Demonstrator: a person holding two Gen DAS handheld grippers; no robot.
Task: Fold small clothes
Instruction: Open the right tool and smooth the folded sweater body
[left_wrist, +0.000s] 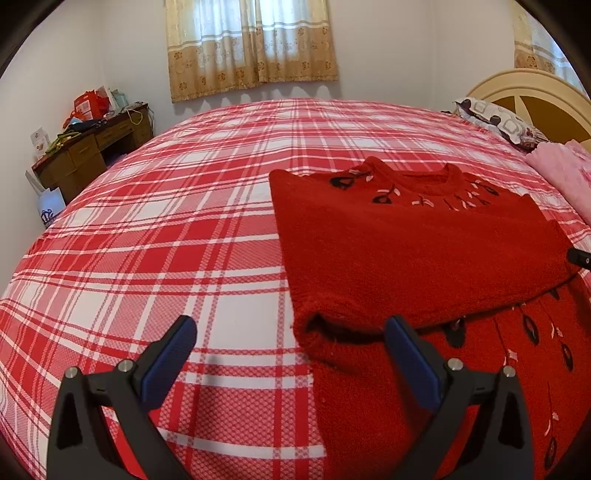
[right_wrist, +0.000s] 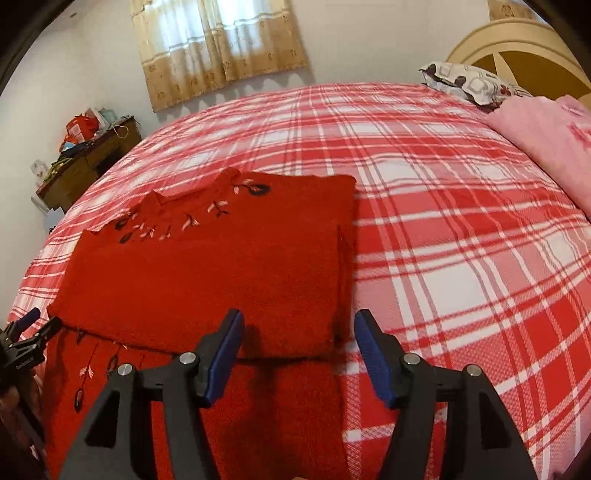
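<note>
- Blue-padded left gripper (left_wrist: 291, 354) is hovering with jaws wide apart, holding nothing, just beside the red embroidered sweater (left_wrist: 417, 243).
- Right gripper (right_wrist: 297, 350) is hanging open over the sweater's right fold edge, empty.
- Sweater is lying half-folded on the plaid bedspread (left_wrist: 166, 229).
- Next fold likely needs both lower corners pinched evenly.

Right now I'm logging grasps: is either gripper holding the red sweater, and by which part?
Nothing is held. The left gripper and the right gripper both stand open above the red sweater, pads clear of it.
</note>
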